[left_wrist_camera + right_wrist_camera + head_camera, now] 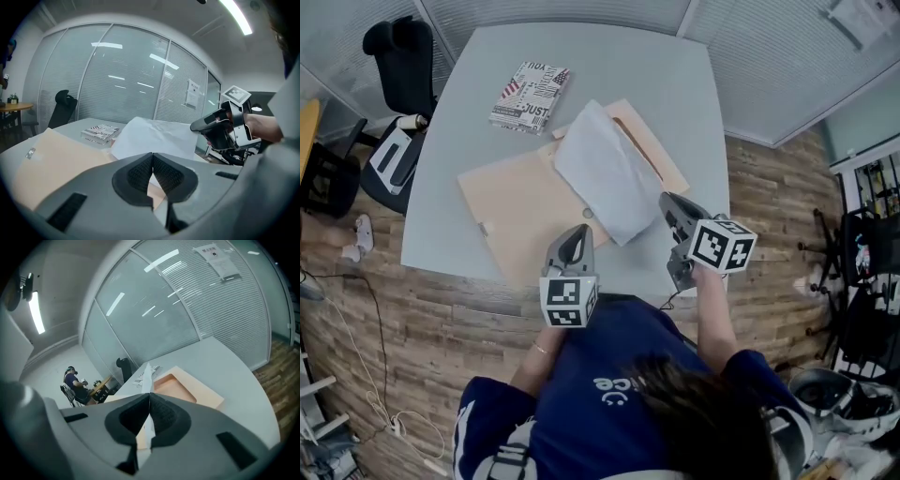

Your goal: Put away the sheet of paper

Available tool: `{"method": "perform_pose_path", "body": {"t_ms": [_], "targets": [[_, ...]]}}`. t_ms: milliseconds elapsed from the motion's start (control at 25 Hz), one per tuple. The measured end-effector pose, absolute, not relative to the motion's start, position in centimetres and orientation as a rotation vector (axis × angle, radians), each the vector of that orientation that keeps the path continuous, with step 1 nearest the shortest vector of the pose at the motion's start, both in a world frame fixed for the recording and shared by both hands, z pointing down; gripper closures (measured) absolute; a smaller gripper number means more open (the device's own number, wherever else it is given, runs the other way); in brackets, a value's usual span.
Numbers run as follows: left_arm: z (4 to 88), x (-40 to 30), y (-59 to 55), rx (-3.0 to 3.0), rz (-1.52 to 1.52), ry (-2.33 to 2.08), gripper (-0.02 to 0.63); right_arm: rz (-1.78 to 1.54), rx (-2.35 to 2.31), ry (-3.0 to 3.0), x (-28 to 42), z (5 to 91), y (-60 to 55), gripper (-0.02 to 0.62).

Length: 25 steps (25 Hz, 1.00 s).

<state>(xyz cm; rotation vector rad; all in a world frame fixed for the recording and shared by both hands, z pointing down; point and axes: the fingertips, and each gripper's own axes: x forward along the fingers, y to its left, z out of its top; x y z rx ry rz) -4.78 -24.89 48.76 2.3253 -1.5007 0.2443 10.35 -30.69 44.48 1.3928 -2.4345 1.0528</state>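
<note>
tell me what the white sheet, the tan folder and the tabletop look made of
Sheet: thin matte paper, bowing where the right gripper pinches it. Folder: stiffer matte manila card, lying flat. Tabletop: smooth, grainless pale grey, probably laminate.

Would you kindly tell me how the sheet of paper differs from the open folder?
The sheet of paper is white; the folder is tan. The sheet is pinched at one edge in the jaws of the right gripper and raised, while the folder lies open and flat on the table. The sheet covers less area than the spread folder. Both are thin and rectangular.
</note>
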Motion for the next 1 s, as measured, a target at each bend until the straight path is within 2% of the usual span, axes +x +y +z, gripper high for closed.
{"method": "perform_pose_path", "body": {"t_ms": [560,1000], "targets": [[49.2,-4.2,-26.9,2.317,0.281,-1.505,0.601,1.26,1.397,-2.206,9.9,50.8,-31.4,0.588],[49.8,-3.8,-27.2,2.306,0.307,-1.523,0.601,1.202,1.452,-2.177,8.9,53.1,-34.7,0.588]]}}
